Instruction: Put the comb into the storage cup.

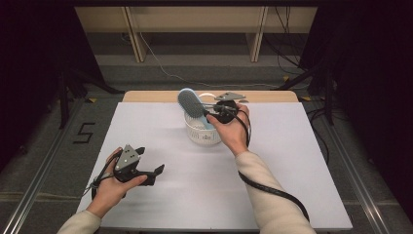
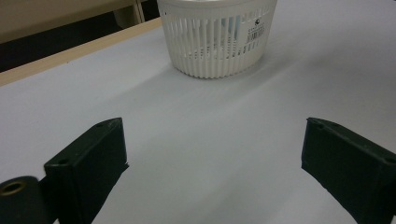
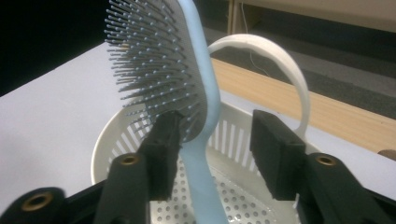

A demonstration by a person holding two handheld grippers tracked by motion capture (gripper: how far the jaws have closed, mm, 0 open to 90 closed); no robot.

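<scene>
Here the hairbrush (image 3: 187, 107) stands handle-down in the basket (image 3: 112, 140), leaning toward 11 o'clock between the right gripper's (image 3: 215, 140) parted fingers, the left gripper (image 1: 146, 171) idling open at 7 o'clock.

I see a table (image 1: 146, 204) covered by a pale white sheet, with a strip of bare wood showing along its far edge. Directly on the sheet, toward the far middle, stands a white slatted basket (image 1: 202, 134), round, upright, with a barcode label on its side and an arched handle. My left gripper (image 1: 146, 171) sits low at the near left of the sheet.
</scene>
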